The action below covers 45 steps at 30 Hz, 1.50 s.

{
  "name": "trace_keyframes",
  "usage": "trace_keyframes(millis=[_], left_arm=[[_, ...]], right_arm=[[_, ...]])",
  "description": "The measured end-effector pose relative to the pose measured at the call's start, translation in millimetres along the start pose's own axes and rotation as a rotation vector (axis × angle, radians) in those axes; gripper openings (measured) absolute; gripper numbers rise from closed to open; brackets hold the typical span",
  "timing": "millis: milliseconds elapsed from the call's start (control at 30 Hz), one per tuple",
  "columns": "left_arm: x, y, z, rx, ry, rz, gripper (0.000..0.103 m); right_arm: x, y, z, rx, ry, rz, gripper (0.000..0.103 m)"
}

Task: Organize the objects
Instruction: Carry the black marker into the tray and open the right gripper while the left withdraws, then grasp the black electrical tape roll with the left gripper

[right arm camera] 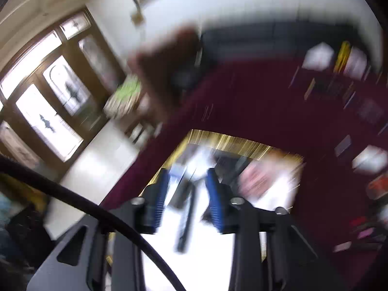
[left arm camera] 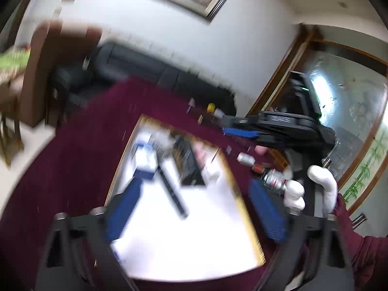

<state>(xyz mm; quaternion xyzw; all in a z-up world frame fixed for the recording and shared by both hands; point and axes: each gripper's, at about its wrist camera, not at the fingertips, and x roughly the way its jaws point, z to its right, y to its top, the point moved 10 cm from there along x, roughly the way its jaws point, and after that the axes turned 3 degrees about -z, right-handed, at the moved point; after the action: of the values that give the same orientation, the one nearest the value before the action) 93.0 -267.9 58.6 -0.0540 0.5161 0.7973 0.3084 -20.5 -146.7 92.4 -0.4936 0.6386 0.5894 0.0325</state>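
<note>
A white tray with a gold rim (left arm camera: 247,218) lies on a maroon tablecloth (left arm camera: 72,157). It holds a blue and white box (left arm camera: 145,162), a slim black stick (left arm camera: 172,189), a dark flat object (left arm camera: 190,167) and a pink packet (right arm camera: 254,179). My left gripper (left arm camera: 196,206) hangs above the tray, open wide, with nothing between its blue pads (left arm camera: 126,211). My right gripper (right arm camera: 188,191) is open too, its pads apart over the black stick (right arm camera: 186,220), which lies on the tray below. Both views are blurred. A white-gloved hand (left arm camera: 322,184) holds the right gripper.
Small cans and bottles (left arm camera: 274,179) lie scattered on the cloth to the right of the tray, more small items (right arm camera: 339,77) at the far side. A dark sofa (left arm camera: 145,68) and a brown wooden chair (left arm camera: 48,72) stand beyond the table. A black cable (right arm camera: 97,213) crosses the right wrist view.
</note>
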Motion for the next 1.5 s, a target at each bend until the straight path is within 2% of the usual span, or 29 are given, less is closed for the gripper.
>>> trace_keyframes(millis=[33, 100, 133, 167, 200, 233, 267, 300, 333, 367, 433, 567, 633, 733, 800, 867, 900, 967, 1033, 1167, 1300, 1367, 1433, 1500], left_arm=[[-5, 6, 8, 0.018, -0.009, 0.036, 0.102], [-17, 26, 32, 0.050, -0.074, 0.126, 0.102], [-20, 32, 46, 0.060, -0.121, 0.159, 0.102], [-18, 36, 59, 0.074, -0.176, 0.171, 0.102], [-12, 35, 73, 0.090, -0.216, 0.149, 0.102], [5, 28, 93, 0.112, -0.257, 0.084, 0.102], [20, 20, 108, 0.131, -0.269, 0.022, 0.102], [37, 9, 122, 0.157, -0.266, -0.048, 0.102], [50, 0, 134, 0.183, -0.261, -0.103, 0.101], [65, -10, 146, 0.215, -0.241, -0.156, 0.102], [89, -24, 165, 0.267, -0.204, -0.224, 0.101], [133, -41, 198, 0.303, -0.212, -0.321, 0.101], [157, -48, 213, 0.312, -0.229, -0.376, 0.097], [191, -54, 232, 0.345, -0.212, -0.425, 0.095], [202, -59, 241, 0.391, -0.184, -0.429, 0.095], [228, -60, 245, 0.441, -0.138, -0.438, 0.092], [238, -63, 245, 0.455, -0.124, -0.446, 0.089], [265, -64, 246, 0.468, -0.100, -0.479, 0.073], [290, -62, 244, 0.427, -0.096, -0.513, 0.066], [338, -52, 242, 0.321, -0.110, -0.525, 0.066], [379, -43, 227, 0.197, -0.084, -0.547, 0.066], [395, -44, 218, 0.220, -0.038, -0.569, 0.066], [402, -52, 215, 0.288, -0.004, -0.602, 0.065], [405, -61, 214, 0.343, 0.004, -0.629, 0.046]], right_arm=[[-33, 11, 0, -0.048, -0.073, 0.119, 0.073], [-107, 25, 3, -0.134, -0.214, 0.388, 0.103], [-151, 23, 5, -0.173, -0.281, 0.574, 0.103], [-173, 16, 4, -0.183, -0.307, 0.677, 0.103], [-193, 10, 13, -0.156, -0.329, 0.746, 0.103], [-193, 2, 29, -0.102, -0.302, 0.687, 0.103], [-178, -3, 38, -0.082, -0.226, 0.568, 0.103], [-154, -16, 55, -0.033, -0.131, 0.369, 0.102], [-143, -24, 69, 0.018, -0.117, 0.298, 0.094], [-139, -34, 88, 0.062, -0.124, 0.267, 0.094], [-143, -54, 130, 0.118, -0.200, 0.265, 0.094], [-147, -83, 206, 0.235, -0.277, 0.243, 0.094], [-146, -88, 239, 0.288, -0.288, 0.208, 0.094], [-143, -102, 292, 0.392, -0.293, 0.172, 0.094], [-150, -113, 314, 0.414, -0.361, 0.177, 0.094], [-152, -119, 336, 0.446, -0.382, 0.184, 0.094], [-156, -122, 341, 0.464, -0.383, 0.190, 0.094], [-161, -126, 351, 0.492, -0.382, 0.211, 0.094], [-160, -130, 360, 0.516, -0.381, 0.219, 0.094], [-175, -129, 357, 0.525, -0.373, 0.258, 0.094], [-174, -127, 354, 0.512, -0.371, 0.260, 0.094], [-171, -126, 354, 0.510, -0.368, 0.256, 0.094], [-170, -126, 355, 0.514, -0.361, 0.254, 0.094], [-170, -126, 355, 0.519, -0.356, 0.255, 0.094]])
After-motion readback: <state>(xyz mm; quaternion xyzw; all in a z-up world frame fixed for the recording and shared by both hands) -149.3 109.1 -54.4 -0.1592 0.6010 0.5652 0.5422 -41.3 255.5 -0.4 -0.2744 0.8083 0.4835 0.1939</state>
